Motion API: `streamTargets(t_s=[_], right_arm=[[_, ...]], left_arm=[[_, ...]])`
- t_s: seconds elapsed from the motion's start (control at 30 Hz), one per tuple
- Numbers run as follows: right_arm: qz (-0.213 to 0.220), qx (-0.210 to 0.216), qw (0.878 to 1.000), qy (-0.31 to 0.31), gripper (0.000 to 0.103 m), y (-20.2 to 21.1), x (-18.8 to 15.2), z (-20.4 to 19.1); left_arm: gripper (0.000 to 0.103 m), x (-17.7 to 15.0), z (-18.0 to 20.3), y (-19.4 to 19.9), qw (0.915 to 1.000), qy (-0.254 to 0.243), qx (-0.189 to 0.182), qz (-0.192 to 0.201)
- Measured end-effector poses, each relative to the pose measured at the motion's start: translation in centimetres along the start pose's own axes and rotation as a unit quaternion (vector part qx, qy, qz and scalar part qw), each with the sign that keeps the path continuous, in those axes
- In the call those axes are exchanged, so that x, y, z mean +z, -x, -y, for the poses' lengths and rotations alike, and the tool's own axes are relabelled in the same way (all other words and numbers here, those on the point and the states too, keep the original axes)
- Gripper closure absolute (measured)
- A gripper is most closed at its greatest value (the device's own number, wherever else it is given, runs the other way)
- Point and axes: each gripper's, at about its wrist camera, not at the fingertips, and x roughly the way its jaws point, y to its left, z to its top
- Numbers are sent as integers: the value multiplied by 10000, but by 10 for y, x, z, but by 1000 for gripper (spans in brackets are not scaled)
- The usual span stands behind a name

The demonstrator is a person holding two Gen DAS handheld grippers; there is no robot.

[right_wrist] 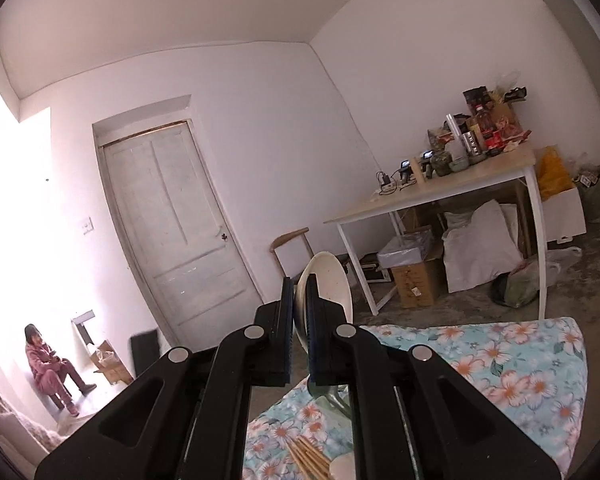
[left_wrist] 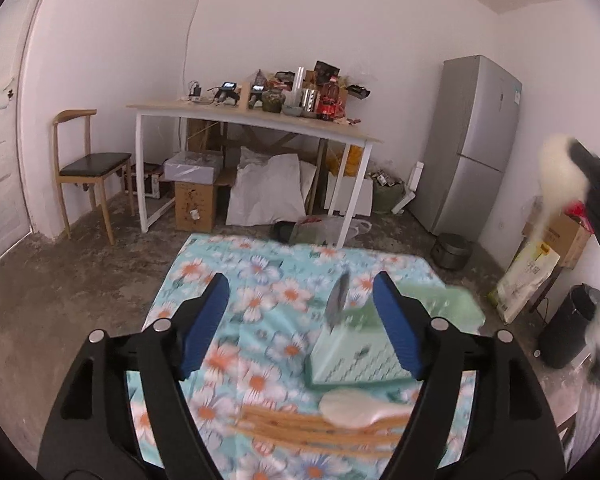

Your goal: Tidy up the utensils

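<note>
Up at the right, the right gripper [right_wrist: 299, 300] is clamped on a white ceramic spoon [right_wrist: 329, 286], held in the air above the floral turquoise tablecloth [right_wrist: 500, 368]. The left gripper [left_wrist: 300, 320] stands open over the table with nothing between its pads, above a pale green slotted plastic utensil basket [left_wrist: 352, 356], light wooden chopsticks [left_wrist: 312, 428] and a second white spoon [left_wrist: 352, 408].

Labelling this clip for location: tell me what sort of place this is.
Probably a spare room in a home, used for storage and eating: a grey fridge by the wall, a cluttered table with boxes under it, a bare concrete floor, and a floral cloth bearing utensils.
</note>
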Motion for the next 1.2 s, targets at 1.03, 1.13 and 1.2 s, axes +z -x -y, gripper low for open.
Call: streamTargets(t_s=[1.03,1.13,1.2], right_arm=[[-604,-1196,9909,-94,61,-1,-65,39],[-634,-1210,9905,-181,61,11,-81,29],[-859,-1250,9877,-367,61,13,-103,28]], left_arm=[[28,-93,-21,10,9966,302,-21,-769],[27,-94,-21,11,9966,256,-21,-778],[26,-98,-21,10,9964,245,-9,-814]])
